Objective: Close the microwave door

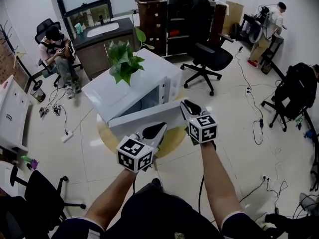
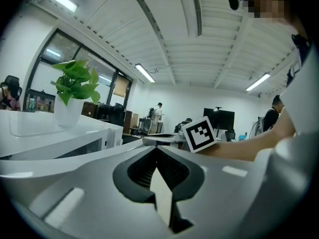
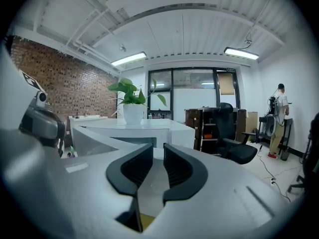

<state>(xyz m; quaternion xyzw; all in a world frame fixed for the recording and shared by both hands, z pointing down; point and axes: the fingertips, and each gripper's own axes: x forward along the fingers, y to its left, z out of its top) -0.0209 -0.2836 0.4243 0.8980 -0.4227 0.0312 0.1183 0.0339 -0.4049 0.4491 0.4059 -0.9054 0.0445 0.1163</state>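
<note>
Two grippers: left gripper (image 1: 158,129) and right gripper (image 1: 189,107). Two marker cubes: left cube (image 1: 133,154) and right cube (image 1: 203,128). One microwave (image 1: 124,93). One plant (image 1: 124,61). One round table (image 1: 172,139). Four chairs can be counted: back-left chair (image 1: 44,28), middle chair (image 1: 212,55), right chair (image 1: 277,108) and near-left chair (image 1: 40,195). Besides the person holding the grippers, two people are plain to see: seated person (image 1: 56,48) and standing person (image 1: 271,24). One sink (image 1: 102,30).
</note>
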